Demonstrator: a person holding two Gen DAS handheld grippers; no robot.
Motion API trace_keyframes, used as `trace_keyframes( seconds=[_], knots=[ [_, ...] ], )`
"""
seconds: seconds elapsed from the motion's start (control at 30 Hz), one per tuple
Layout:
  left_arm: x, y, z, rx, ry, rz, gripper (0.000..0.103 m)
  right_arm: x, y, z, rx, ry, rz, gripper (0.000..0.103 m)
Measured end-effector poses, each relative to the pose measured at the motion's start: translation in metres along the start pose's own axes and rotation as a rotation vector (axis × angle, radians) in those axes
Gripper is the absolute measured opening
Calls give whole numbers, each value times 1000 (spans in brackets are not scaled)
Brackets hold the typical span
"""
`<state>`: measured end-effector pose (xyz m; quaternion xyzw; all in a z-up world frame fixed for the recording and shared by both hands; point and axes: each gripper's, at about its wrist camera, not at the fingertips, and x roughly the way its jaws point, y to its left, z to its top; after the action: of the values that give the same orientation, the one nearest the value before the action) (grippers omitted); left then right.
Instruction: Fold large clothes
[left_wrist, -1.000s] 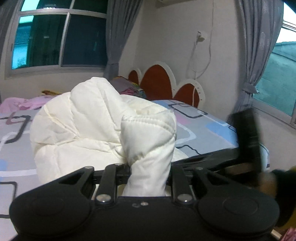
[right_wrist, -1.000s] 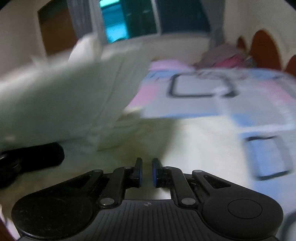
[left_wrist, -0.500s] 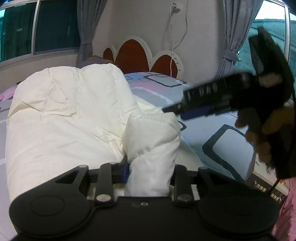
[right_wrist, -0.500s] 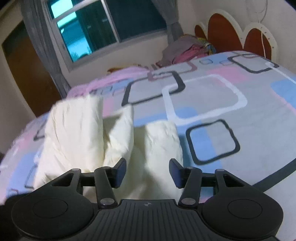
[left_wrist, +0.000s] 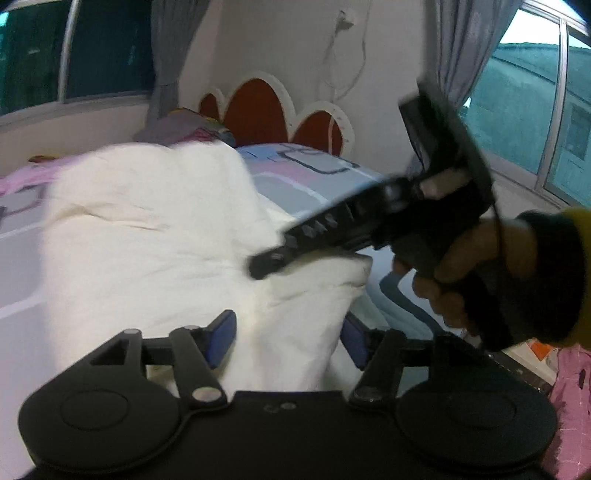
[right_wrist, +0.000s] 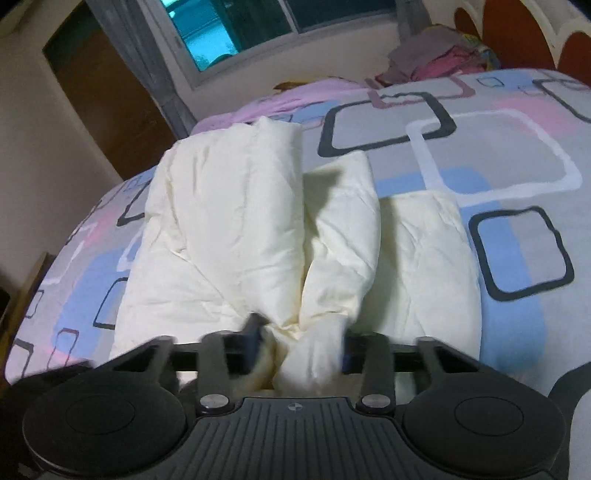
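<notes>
Bed (right_wrist: 517, 155), patterned sheet in grey, blue and pink. Cream padded jacket (right_wrist: 229, 229) lies bunched on it, toward the near edge. Left gripper (left_wrist: 288, 339): jaws opening, a jacket fold between them, blue pads standing off the cloth. Right gripper (right_wrist: 303, 350): jaws closing, pinching a bunched jacket fold. Right hand (left_wrist: 469, 273) grips its handle.

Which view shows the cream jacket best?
The right wrist view: it looks down on the jacket spread on the bed, with its folded panels and a bunched end all sharp. The left wrist view shows only a blurred white mound, partly hidden behind the right gripper.
</notes>
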<state>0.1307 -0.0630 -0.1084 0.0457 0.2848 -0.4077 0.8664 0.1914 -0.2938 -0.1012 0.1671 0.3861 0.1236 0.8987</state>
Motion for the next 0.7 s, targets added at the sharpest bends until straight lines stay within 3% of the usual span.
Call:
trace_keyframes(
  seconds=[0.03,0.17,0.23,0.3,0.5,0.63,0.7],
  knots=[
    [-14,6,3,-16,-20,9,62,-2,2,-2,-19,-7,-12,20],
    [-44,44,28,-110,-121,122,72,-17,8,-12,-65,-43,-43,13],
    [-35,66,39,-112,-142,217,71,-17,8,-19,-72,-58,-64,12],
    [-9,83,46,-103,-119,259,69,-20,6,-22,-78,-60,-78,12],
    [59,92,49,-69,-78,209,61,-24,-14,-30,-31,-59,-125,12],
    [74,83,26,-46,-68,205,63,-13,-40,-44,41,-41,-157,12],
    [79,76,17,-46,-68,228,63,-8,-37,-46,9,-35,-186,12]
  ],
)
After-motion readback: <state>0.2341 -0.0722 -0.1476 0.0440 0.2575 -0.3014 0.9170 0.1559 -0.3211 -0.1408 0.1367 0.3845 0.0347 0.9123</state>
